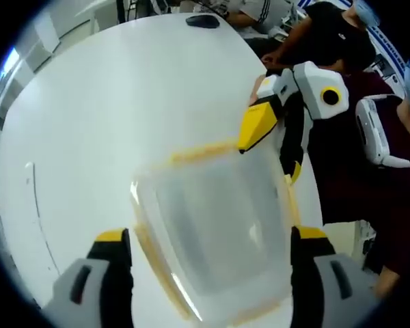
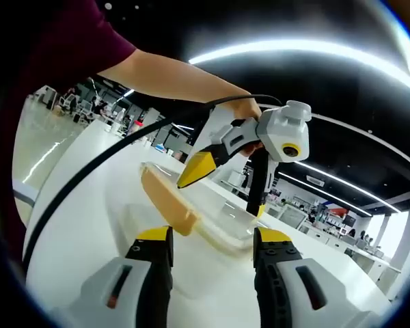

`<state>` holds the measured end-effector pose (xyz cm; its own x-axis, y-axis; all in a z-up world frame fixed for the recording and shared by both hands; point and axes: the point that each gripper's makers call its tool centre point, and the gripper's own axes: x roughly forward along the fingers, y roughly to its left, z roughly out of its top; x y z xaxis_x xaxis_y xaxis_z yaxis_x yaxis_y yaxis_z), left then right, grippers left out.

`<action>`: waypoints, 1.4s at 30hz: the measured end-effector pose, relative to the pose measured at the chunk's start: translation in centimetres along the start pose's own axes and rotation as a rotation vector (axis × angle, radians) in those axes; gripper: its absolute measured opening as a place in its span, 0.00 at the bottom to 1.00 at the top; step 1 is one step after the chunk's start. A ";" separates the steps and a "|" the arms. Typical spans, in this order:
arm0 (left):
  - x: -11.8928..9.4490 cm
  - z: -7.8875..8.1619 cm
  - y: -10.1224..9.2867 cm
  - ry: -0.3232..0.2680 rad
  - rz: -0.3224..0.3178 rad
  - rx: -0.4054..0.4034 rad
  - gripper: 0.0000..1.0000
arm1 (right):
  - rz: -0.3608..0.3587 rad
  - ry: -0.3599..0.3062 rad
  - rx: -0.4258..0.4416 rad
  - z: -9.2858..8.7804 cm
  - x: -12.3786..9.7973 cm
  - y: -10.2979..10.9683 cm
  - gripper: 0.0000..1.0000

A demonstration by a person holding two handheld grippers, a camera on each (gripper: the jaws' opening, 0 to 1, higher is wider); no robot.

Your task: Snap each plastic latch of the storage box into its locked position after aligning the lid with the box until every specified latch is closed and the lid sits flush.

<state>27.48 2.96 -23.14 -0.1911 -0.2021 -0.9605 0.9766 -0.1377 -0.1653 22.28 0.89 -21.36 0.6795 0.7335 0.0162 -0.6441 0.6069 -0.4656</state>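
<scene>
Clear storage box [image 1: 215,236] w/ yellowish trim sits on the white desk [image 1: 109,116]; in left gripper view it's blurred, lying between that view's own two yellow-tipped jaws. Left claw [image 1: 212,239] is spread wide, released, jaws on either side of the box and, as far as the blur allows, not pressing it. Right claw [image 1: 277,140] comes in from the right in that view, at the box's far right corner: one yellow tip over the far edge, the other down along the right side. Can't tell if it touches or grips; jaws look parted. In right gripper view the box [image 2: 212,219] lies just ahead of the right claw [image 2: 215,239], whose own jaws stand apart w/ nothing between them, so released. A tan latch [image 2: 167,201] runs along the box's near edge, tilted; whether it's snapped shut can't be told. Left claw [image 2: 225,178] is over the box's far side there, held by a person's hand [image 2: 249,116], w/ a black cable [image 2: 96,178] trailing from it. Dark object [image 1: 203,21] lies at the desk's far end; people [image 1: 314,34] sit beyond the desk.
</scene>
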 end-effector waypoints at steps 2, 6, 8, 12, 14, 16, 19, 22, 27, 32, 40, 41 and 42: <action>0.0 0.4 0.0 -0.021 -0.002 -0.003 0.94 | 0.000 0.000 0.000 0.0 0.0 0.0 0.46; 0.3 1.0 0.2 -0.057 -0.009 -0.006 0.96 | 0.002 0.000 0.001 0.1 0.0 0.1 0.46; 0.4 0.9 0.6 -0.063 -0.017 -0.021 0.98 | 0.001 0.001 0.000 0.1 0.0 0.1 0.46; 0.4 0.6 0.3 -0.080 -0.027 -0.043 0.99 | -0.002 0.003 -0.003 0.2 0.0 0.2 0.46; 0.3 0.6 0.3 -0.089 -0.015 -0.038 1.00 | -0.003 0.004 -0.006 0.2 0.0 0.2 0.45; 0.3 0.8 0.3 -0.091 -0.010 -0.030 1.00 | -0.005 0.006 -0.015 0.2 0.0 0.2 0.45; 0.2 1.0 0.2 -0.085 -0.008 -0.008 0.96 | -0.007 0.009 -0.022 0.2 0.1 0.2 0.45; 0.1 0.8 -0.1 -0.073 -0.016 -0.005 0.93 | -0.008 0.009 -0.024 0.2 0.1 0.3 0.45; -0.1 0.2 -0.6 -0.033 -0.011 -0.071 0.89 | -0.010 0.011 -0.028 0.3 0.0 0.4 0.45; -0.3 0.3 -0.4 -0.017 -0.003 -0.069 0.88 | -0.012 0.011 -0.032 0.3 0.0 0.3 0.45; 0.1 0.0 -0.3 0.019 -0.043 -0.117 0.88 | -0.011 0.012 -0.035 0.3 0.0 0.3 0.45; 0.1 0.0 -0.3 0.024 -0.044 -0.118 0.88 | -0.011 0.012 -0.035 0.3 0.0 0.3 0.45; 0.2 -0.1 -0.3 0.027 -0.046 -0.119 0.88 | -0.011 0.012 -0.035 0.3 0.0 0.3 0.45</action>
<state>27.11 3.03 -23.27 -0.2351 -0.1720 -0.9566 0.9719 -0.0298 -0.2335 21.98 1.18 -21.27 0.6907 0.7230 0.0106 -0.6240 0.6034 -0.4965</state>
